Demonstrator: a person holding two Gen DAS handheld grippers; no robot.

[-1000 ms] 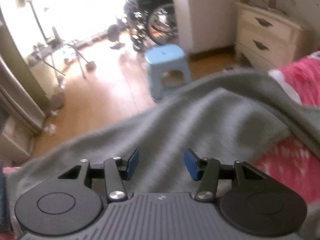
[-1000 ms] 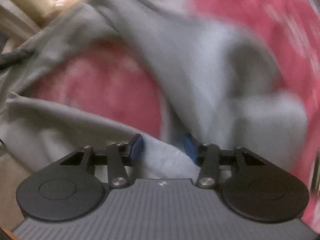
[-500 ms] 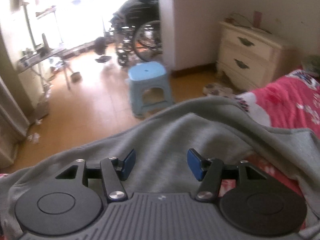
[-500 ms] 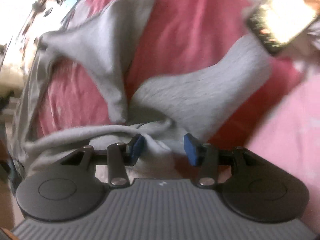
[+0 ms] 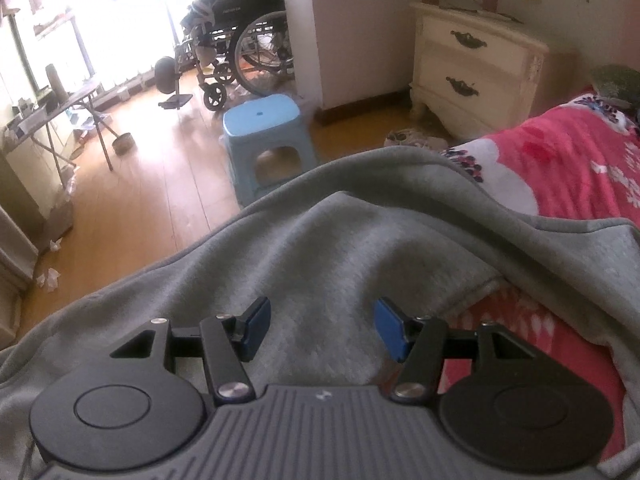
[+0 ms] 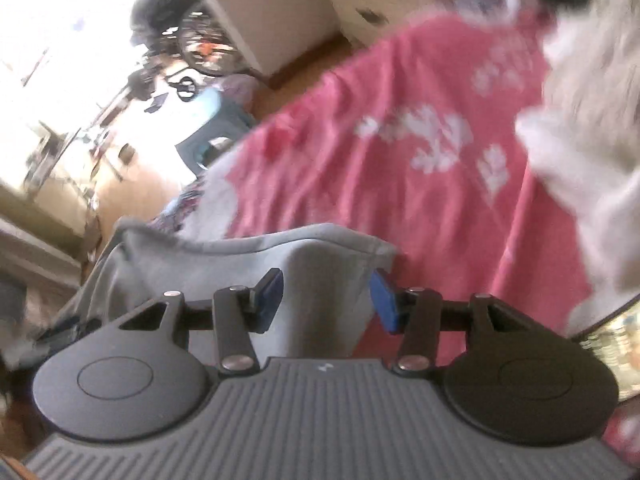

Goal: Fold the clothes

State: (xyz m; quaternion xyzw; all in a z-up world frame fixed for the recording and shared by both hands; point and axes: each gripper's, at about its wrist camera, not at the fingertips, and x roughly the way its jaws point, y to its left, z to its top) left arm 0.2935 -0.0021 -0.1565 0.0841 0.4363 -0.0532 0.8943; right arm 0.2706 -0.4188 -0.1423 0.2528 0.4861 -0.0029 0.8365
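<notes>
Step in hand: arranging the grey garment (image 5: 340,248), which lies rumpled on the red bedspread (image 5: 580,168). Left claw (image 5: 320,330) released above it; right claw (image 6: 326,298) opening, cloth between unpinched. Next: regrip an edge.

Grey sweatshirt (image 5: 340,248) lies rumpled (partly folded over) on pink bedspread (image 5: 568,160)

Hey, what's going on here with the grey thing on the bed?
A person with a gripper in each hand is folding a grey garment on a bed with a pink floral cover. The left gripper is open over the cloth. The right gripper has a fold of it between its pads, and its jaws are opening.
</notes>
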